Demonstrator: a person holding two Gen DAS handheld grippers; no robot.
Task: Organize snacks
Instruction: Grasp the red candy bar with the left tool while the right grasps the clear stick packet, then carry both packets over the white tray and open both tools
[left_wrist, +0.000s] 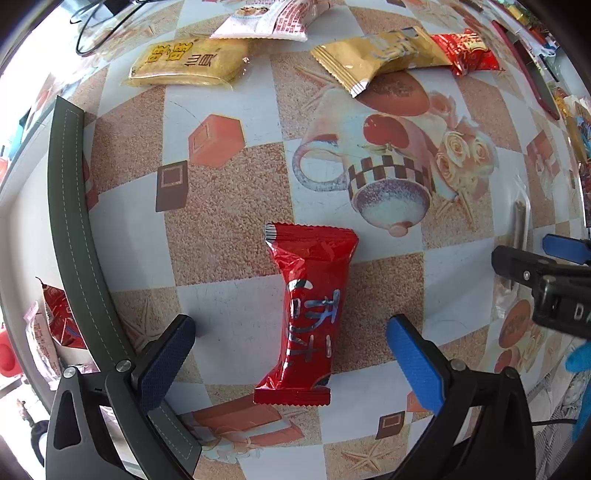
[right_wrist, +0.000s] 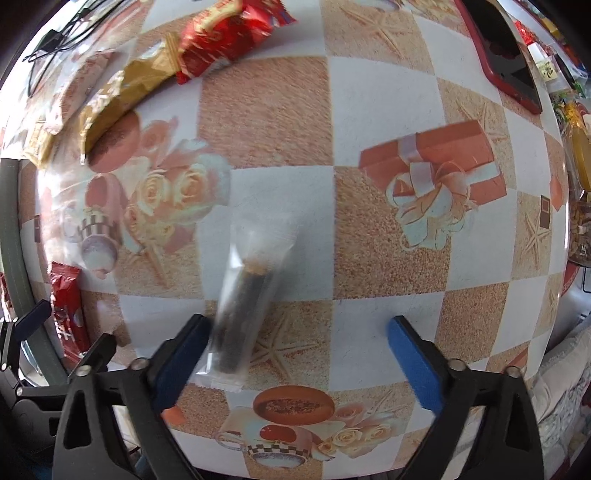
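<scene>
- At the lower centre of the left wrist view, a red snack packet (left_wrist: 306, 314) lies flat on the patterned tabletop (left_wrist: 229, 229), between the wide-open, empty left tongs (left_wrist: 291, 354), touching neither pad.
- It is glossy and crinkled, with crimped ends.
- In the right wrist view, a clear sleeve holding a dark stick (right_wrist: 245, 310) lies blurred beside the left pad of the right tongs (right_wrist: 295, 354), which gape, gripping nothing.
- Judged step: picking up; next, both tongs must close squarely.
- Gold and red packets (left_wrist: 399, 55) wait at the upper frame.
</scene>
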